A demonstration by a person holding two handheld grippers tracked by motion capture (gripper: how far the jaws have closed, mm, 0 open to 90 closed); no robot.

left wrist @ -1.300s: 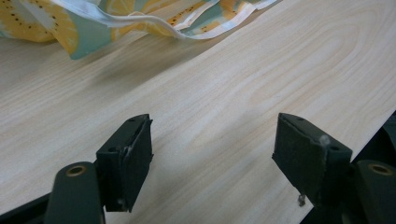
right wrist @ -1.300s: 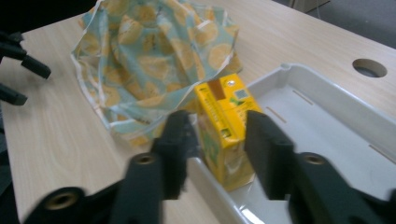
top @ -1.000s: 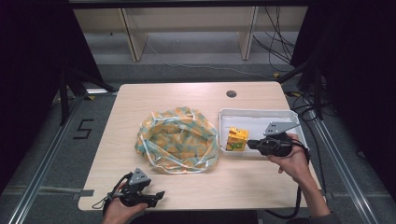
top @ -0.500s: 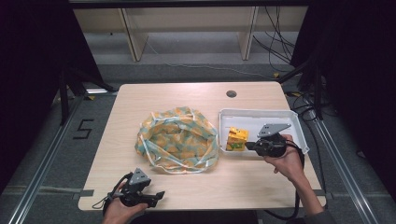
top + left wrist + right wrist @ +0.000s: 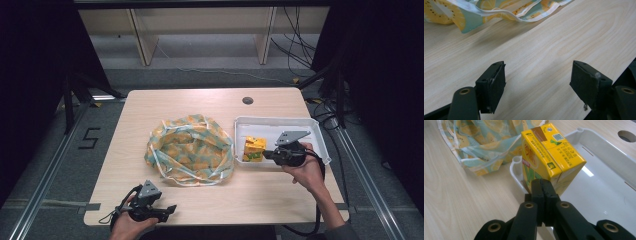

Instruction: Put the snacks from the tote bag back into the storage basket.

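Black jaws of your right gripper (image 5: pixel 543 185) are pressed flat together with nothing between them, their tips right up against the lower front edge of the yellow juice carton (image 5: pixel 550 155); whether they actually touch it you cannot tell from the right gripper view; the carton stands upright at the left end of the white plastic tray (image 5: pixel 606 187), close to the tray's rounded corner; in the high view your right gripper (image 5: pixel 267 154) reaches over the tray's near rim toward the carton (image 5: pixel 253 149); your left gripper (image 5: pixel 537 82) has its jaws spread wide over bare wood, gripping nothing; in the high view it (image 5: pixel 167 210) lies at the near edge of the wooden table (image 5: pixel 200 102), well apart from the tray (image 5: pixel 305 125); between the two, the crumpled fruit-print cloth bag (image 5: pixel 190 150) lies just beside the tray's left wall
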